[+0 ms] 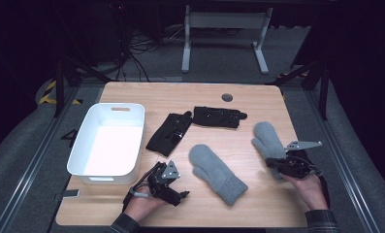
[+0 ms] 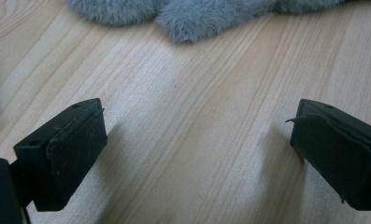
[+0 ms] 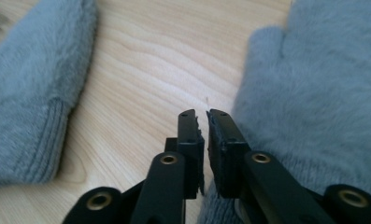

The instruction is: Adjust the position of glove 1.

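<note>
Two grey fuzzy mittens lie on the wooden table. One mitten (image 1: 214, 172) lies in the middle with its cuff toward me. The other mitten (image 1: 267, 141) lies at the right, and my right gripper (image 1: 273, 165) rests over its cuff end. In the right gripper view the jaws (image 3: 201, 114) stand a narrow slit apart with nothing between them; this mitten (image 3: 323, 93) lies just to their right and the middle mitten (image 3: 29, 93) to their left. My left gripper (image 1: 182, 194) sits low near the front edge, wide open (image 2: 197, 135) over bare wood, and points at the middle mitten (image 2: 197, 14).
A white plastic bin (image 1: 103, 173) stands at the table's left. Two black gloves (image 1: 169, 133) (image 1: 216, 117) lie in the middle toward the back. A round grey grommet (image 1: 227, 97) sits near the far edge. Beyond the table stands a white desk frame with cables.
</note>
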`<action>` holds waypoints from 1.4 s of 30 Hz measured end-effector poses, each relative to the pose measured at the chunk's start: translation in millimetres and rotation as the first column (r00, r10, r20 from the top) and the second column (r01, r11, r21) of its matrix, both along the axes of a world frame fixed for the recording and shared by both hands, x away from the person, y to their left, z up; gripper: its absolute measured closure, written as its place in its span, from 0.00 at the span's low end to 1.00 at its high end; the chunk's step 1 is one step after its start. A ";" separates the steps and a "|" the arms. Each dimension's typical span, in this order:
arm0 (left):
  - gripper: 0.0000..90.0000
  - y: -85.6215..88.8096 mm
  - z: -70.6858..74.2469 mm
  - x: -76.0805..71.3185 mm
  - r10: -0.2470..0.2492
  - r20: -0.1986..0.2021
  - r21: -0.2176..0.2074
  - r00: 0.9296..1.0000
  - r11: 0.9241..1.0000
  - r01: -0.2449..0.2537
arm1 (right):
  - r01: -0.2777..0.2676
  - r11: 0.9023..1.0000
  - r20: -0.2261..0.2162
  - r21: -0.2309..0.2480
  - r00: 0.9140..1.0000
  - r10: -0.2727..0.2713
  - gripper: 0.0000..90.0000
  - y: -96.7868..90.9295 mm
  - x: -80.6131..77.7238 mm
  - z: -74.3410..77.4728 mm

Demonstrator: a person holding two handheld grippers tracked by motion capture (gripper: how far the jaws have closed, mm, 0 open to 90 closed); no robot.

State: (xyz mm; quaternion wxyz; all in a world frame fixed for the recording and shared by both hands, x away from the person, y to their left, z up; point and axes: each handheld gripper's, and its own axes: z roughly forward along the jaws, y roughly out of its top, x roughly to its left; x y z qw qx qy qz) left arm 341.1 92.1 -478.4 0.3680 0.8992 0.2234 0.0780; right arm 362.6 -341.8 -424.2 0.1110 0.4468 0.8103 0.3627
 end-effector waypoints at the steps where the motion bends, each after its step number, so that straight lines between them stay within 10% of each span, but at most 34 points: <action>1: 0.05 0.0 0.0 0.0 0.000 0.000 0.000 1.000 1.000 0.000 | 0.001 1.000 0.000 -0.002 1.000 -0.001 0.88 -0.1 1.7 1.7; 11: 0.05 -0.1 0.0 0.0 0.000 0.000 0.000 1.000 1.000 0.000 | 0.146 0.985 0.085 -0.090 0.987 -0.139 0.70 -2.9 35.1 14.0; 25: 0.04 -0.2 -0.1 0.0 0.001 0.000 -0.001 1.000 1.000 -0.001 | 0.247 0.948 0.044 -0.200 0.969 -0.243 0.67 -1.1 61.8 -13.9; 42: 0.04 -1.6 -0.3 0.2 0.004 -0.003 -0.003 1.000 1.000 -0.004 | 0.180 0.979 0.054 -0.099 0.983 -0.175 0.96 -15.4 55.3 -12.6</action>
